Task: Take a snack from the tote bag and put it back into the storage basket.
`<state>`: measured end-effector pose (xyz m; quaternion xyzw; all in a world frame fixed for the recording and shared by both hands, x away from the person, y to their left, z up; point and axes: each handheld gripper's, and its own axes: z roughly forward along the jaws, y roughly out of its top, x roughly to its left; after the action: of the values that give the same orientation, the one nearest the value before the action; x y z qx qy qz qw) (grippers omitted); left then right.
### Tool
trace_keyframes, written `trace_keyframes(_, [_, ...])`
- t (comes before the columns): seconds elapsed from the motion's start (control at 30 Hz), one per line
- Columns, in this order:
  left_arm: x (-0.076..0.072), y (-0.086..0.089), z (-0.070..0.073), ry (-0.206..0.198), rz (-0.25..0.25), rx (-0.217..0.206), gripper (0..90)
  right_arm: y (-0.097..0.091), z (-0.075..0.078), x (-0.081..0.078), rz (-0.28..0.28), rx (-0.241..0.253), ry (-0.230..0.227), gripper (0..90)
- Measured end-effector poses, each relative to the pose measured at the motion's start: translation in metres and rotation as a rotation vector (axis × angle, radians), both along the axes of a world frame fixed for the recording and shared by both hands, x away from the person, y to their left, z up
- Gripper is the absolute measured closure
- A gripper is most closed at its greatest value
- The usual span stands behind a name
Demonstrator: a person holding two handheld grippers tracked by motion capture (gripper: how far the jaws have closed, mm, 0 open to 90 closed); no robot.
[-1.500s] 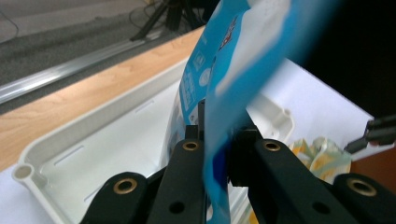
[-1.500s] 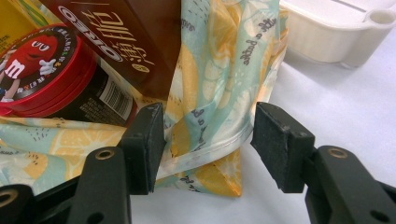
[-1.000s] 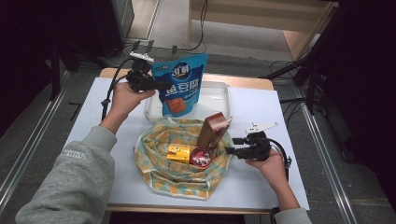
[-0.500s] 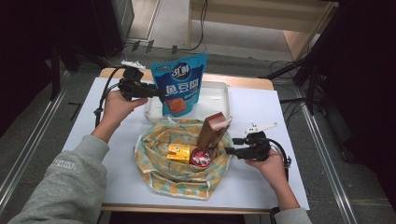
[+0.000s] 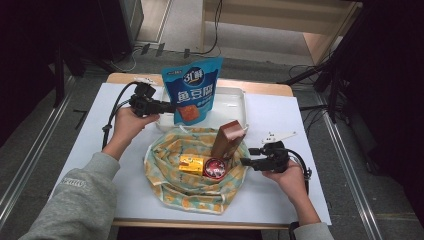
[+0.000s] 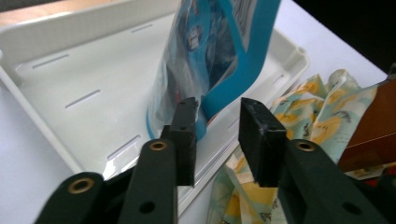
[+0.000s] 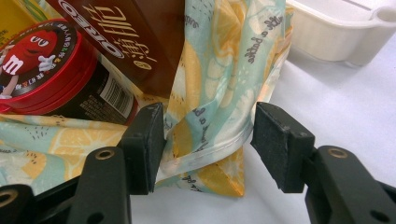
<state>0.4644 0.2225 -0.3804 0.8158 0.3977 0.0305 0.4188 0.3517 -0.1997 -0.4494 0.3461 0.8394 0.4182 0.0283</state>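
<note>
A blue snack pouch [image 5: 192, 97] stands upright in the white tray [image 5: 230, 102]. My left gripper [image 5: 172, 106] reaches it from the left. In the left gripper view its jaws have just been closing, and the lower edge of the pouch [image 6: 224, 46] shows in the gap of the left gripper [image 6: 217, 109] with no pad pressing on it. A lemon-print cloth bag [image 5: 190, 192] holds a brown carton [image 5: 227, 140], a yellow box [image 5: 191, 163] and a red round tin [image 5: 215, 168]. My right gripper [image 5: 245, 161] is open astride the bag's rim [image 7: 219, 70], the right pad clear of it.
The tray lies at the back of the white table [image 5: 75, 145], touching the bag's far rim. Seen past the right gripper [image 7: 208, 121], the red tin [image 7: 42, 60] and brown carton [image 7: 135, 37] sit just inside the cloth. Dark stands and cables surround the table.
My left hand has sunk along the pouch's left side, from near its top to its lower half. The pouch stays upright in the tray. The right hand has kept still.
</note>
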Motion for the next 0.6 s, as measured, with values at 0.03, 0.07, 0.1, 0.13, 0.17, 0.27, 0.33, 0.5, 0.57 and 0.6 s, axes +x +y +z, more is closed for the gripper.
trace_keyframes(0.03, [0.0001,-0.0002,-0.0012,-0.002,0.004,0.000,70.3,0.0000,0.0000,0.0000,0.000,0.000,0.000,44.7])
trace_keyframes(0.07, [-0.0009,-0.0002,-0.0020,-0.018,0.021,0.010,73.6,0.0000,0.0000,0.0000,0.000,-0.001,0.001,44.7])
trace_keyframes(0.1, [-0.0020,-0.0002,-0.0029,-0.034,0.031,0.002,79.8,0.0000,-0.0002,0.0001,0.001,-0.001,0.000,44.7])
trace_keyframes(0.13, [-0.0020,-0.0002,-0.0029,-0.034,0.031,0.002,82.5,0.0000,-0.0002,0.0001,0.001,-0.001,0.000,44.7])
trace_keyframes(0.17, [-0.0019,0.0000,-0.0043,-0.039,0.032,0.002,82.5,0.0000,-0.0001,0.0000,0.000,-0.001,0.001,44.7])
trace_keyframes(0.27, [-0.0012,0.0008,-0.0061,-0.028,0.032,-0.013,84.9,-0.0003,-0.0003,0.0003,0.001,0.000,0.000,44.7])
trace_keyframes(0.33, [-0.0010,0.0006,-0.0064,-0.021,0.037,-0.017,85.1,-0.0002,-0.0003,0.0003,0.000,0.001,0.002,44.7])
trace_keyframes(0.5, [-0.0004,-0.0024,-0.0067,-0.021,0.047,-0.016,86.9,-0.0001,-0.0004,0.0004,0.001,0.000,0.000,44.7])
trace_keyframes(0.57, [-0.0002,-0.0036,-0.0073,-0.024,0.045,-0.015,88.7,0.0000,-0.0001,0.0002,-0.002,0.001,0.002,44.7])
trace_keyframes(0.6, [0.0002,-0.0045,-0.0078,-0.023,0.047,-0.021,89.4,-0.0001,0.0000,0.0002,-0.002,0.002,0.002,44.7])
